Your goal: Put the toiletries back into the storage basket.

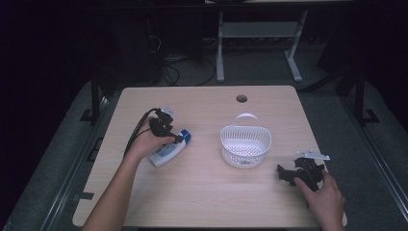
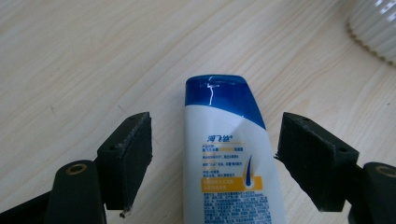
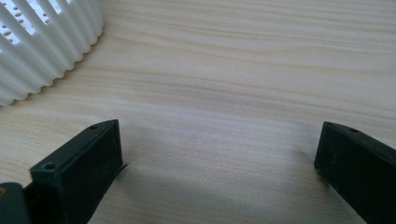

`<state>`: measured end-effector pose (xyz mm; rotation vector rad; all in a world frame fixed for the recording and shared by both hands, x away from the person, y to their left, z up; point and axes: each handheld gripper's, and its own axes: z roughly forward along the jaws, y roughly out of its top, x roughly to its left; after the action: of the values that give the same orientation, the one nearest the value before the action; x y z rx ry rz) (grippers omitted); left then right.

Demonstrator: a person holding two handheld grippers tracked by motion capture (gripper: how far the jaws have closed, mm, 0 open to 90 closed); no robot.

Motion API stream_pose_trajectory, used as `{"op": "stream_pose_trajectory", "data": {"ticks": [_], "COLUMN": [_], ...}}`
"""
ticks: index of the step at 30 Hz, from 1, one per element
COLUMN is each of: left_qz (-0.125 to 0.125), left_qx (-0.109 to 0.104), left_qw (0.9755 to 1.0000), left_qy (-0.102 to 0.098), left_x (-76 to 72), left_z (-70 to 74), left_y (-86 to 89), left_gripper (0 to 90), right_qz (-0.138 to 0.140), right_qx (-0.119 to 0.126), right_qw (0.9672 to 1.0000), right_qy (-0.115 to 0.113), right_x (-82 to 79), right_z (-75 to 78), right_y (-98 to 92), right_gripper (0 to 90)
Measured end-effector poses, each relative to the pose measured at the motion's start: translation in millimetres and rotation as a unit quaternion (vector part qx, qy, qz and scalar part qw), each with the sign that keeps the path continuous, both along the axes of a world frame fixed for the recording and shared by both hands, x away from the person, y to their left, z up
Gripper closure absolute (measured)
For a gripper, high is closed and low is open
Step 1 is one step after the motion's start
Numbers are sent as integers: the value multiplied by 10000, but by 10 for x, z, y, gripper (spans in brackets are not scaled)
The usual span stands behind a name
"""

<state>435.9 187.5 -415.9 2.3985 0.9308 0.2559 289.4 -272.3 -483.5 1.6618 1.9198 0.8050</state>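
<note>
Up close — bottle (image 2: 229, 154) label, blue cap (image 2: 219, 95)

The shampoo bottle (image 2: 233, 158) runs off the bottom edge in the left gripper view, its small print unreadable; the basket (image 3: 44, 44) is cropped at the right gripper view's top left corner.

bottle (image 1: 169, 149) left of basket (image 1: 246, 146) | both on table (image 1: 202, 192) | seemingly apart

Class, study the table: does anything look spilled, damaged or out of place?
Nothing is spilled or broken. The shampoo bottle lies flat on the table rather than upright, between the open jaws of the left claw, which do not touch it. The white basket stands upright beside it.
</note>
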Motion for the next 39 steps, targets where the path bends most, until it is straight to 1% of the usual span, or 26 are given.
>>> {"op": "stream_pose_trajectory", "data": {"ticks": [2, 4, 7, 11, 13, 14, 16, 22, 29, 32, 36, 39], "left_qz": [29, 51, 11, -11, 20, -20, -20, -24, -43, -62, -81, -74], "left_qx": [65, 89, 124, 196, 208, 237, 246, 393, 577, 672, 814, 852], "left_qw": [10000, 9999, 9999, 9997, 9996, 9995, 9995, 9988, 9976, 9969, 9957, 9952], "left_qy": [51, 48, 86, 129, 185, 200, 219, 291, 391, 395, 440, 484], "left_x": [19, 22, 26, 46, 53, 57, 61, 73, 90, 101, 117, 127], "left_z": [-16, -35, -65, -105, -128, -135, -154, -206, -255, -264, -285, -292], "left_y": [-22, -46, -79, -114, -131, -136, -153, -193, -233, -266, -303, -319], "left_gripper": [265, 257, 210, 214, 213, 213, 213, 213, 213, 214, 220, 222], "right_qz": [0, 1, 1, 1, 1, 0, 0, 1, 0, 2, 1, 0], "right_qx": [1, 0, -1, -1, -1, 0, 0, 0, 0, 0, -1, 1], "right_qw": [10000, 10000, 10000, 10000, 10000, 10000, 10000, 10000, 10000, 10000, 10000, 10000], "right_qy": [0, 0, -1, 0, -1, 0, 0, 0, 0, -1, -1, -1], "right_x": [0, 0, 0, 0, 0, 0, 0, 0, 0, 0, 0, 0], "right_z": [0, 0, 0, 0, 0, 0, 0, 0, 0, 0, 0, 0], "right_y": [0, 0, 0, 0, 0, 0, 0, 0, 0, 0, 0, 0], "right_gripper": [4, 4, 4, 4, 4, 4, 4, 4, 4, 4, 4, 4]}}
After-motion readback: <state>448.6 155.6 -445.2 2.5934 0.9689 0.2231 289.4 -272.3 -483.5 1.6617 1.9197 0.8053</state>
